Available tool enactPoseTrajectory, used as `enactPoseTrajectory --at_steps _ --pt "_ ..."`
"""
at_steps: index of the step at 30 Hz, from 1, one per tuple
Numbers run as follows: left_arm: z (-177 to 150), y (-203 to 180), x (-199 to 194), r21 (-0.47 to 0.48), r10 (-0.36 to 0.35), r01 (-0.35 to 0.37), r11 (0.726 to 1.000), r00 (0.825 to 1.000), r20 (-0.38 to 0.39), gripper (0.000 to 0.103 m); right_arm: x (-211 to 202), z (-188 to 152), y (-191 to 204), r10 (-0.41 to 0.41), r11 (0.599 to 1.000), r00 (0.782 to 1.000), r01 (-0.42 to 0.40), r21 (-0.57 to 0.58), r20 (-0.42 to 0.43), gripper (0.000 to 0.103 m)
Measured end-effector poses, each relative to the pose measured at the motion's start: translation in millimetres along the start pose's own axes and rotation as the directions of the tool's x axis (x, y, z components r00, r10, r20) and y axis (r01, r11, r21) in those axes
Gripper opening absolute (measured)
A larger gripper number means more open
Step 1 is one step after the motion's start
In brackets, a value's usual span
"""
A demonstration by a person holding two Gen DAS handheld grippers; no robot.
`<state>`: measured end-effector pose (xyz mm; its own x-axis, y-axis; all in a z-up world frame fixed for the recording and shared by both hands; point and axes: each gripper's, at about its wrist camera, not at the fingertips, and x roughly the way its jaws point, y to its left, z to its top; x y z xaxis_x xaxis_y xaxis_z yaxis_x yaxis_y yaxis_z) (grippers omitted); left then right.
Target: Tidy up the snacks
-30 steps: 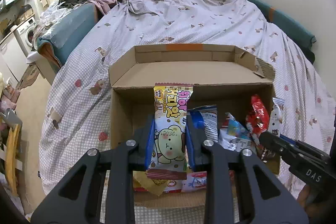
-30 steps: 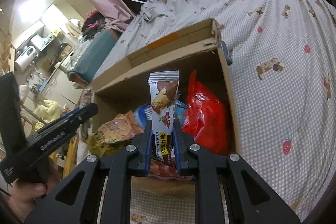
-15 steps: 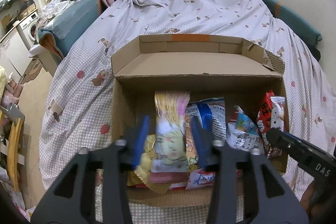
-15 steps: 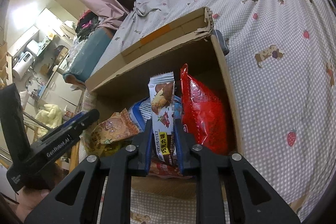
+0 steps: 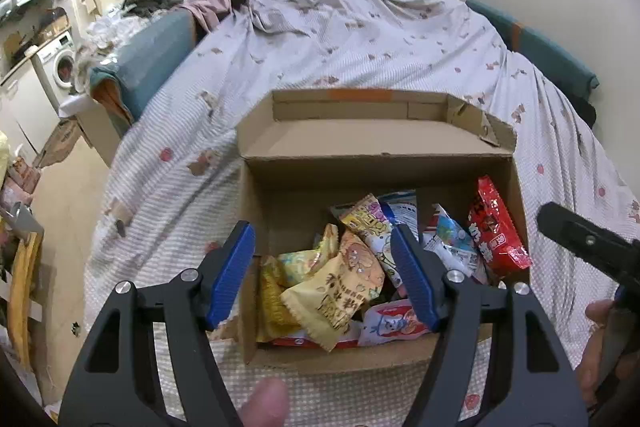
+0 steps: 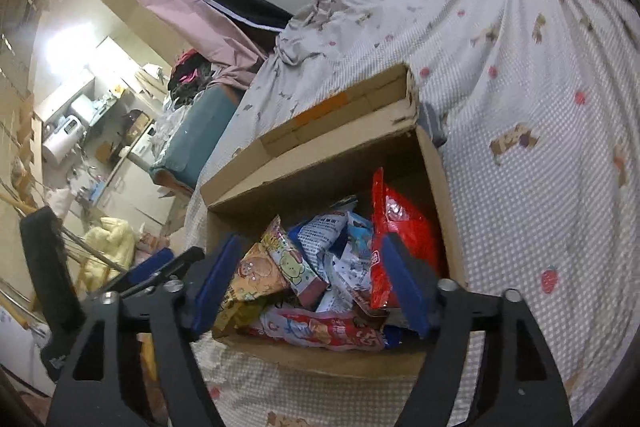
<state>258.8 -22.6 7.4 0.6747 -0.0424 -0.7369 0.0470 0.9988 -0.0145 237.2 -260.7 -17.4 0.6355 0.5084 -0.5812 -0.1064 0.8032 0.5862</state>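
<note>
On the bed (image 5: 360, 39) sits a brown box (image 5: 372, 147) full of snacks (image 5: 344, 279). Both tongs hang over it, and both are opening with nothing pinched. Left tongs (image 5: 324, 275) frame the yellow packs. Right tongs (image 6: 310, 283) frame the middle packs, with a red bag (image 6: 404, 227) leaning on the box's right wall.

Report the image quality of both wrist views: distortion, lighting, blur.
Left wrist view: strong fisheye bend with dark corners; even room light; snacks in the box sharp; a blurred fingertip at the bottom edge. Right wrist view: same bend, tilted; a blown-out bright patch at far left; red bag shows glare.
</note>
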Motion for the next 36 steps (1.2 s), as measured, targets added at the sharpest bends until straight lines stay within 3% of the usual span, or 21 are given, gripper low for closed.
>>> enactPoseTrajectory --at_steps 5,6,7,9,14,18,23,28,32,36 --pt "-10 5 -21 0.003 0.006 -0.006 1.0 1.0 0.02 0.069 -23 -9 16 -0.064 0.997 0.997 0.066 -0.049 0.044 0.101" --pt "-13 7 -24 0.002 0.008 -0.008 1.0 1.0 0.017 0.075 -27 -12 22 -0.1 0.992 0.993 0.104 -0.076 0.055 0.103" --pt "-17 9 -28 -0.001 0.012 -0.012 1.0 1.0 0.015 0.082 -31 -15 26 -0.121 0.987 0.99 0.128 -0.101 0.068 0.103" --pt "-23 12 -36 -0.002 0.016 -0.016 1.0 1.0 0.022 0.088 -40 -21 36 -0.147 0.976 0.985 0.16 -0.15 0.09 0.103" --pt "-46 16 -53 0.061 0.041 -0.044 0.997 0.998 0.045 0.094 -59 -39 47 -0.17 0.965 0.979 0.188 -0.183 0.111 0.103" --pt "-65 24 -68 0.054 0.049 -0.051 0.997 0.998 0.042 0.099 -72 -56 57 -0.196 0.952 0.973 0.219 -0.213 0.124 0.103" --pt "-88 33 -88 0.0 0.006 -0.006 1.0 0.999 0.053 0.099 -93 -75 66 -0.224 0.937 0.963 0.255 -0.237 0.152 0.103" --pt "-106 40 -109 -0.052 0.021 -0.016 0.998 0.995 0.098 0.099 -104 -93 70 -0.257 0.92 0.953 0.292 -0.261 0.158 0.103" --pt "-116 45 -121 -0.071 0.035 -0.026 0.997 0.99 0.135 0.1 -112 -104 72 -0.21 0.936 0.966 0.244 -0.253 0.154 0.103" --pt "-122 51 -122 -0.091 0.055 -0.043 0.995 0.989 0.135 0.1 -109 -117 75 -0.262 0.91 0.951 0.3 -0.286 0.165 0.103"
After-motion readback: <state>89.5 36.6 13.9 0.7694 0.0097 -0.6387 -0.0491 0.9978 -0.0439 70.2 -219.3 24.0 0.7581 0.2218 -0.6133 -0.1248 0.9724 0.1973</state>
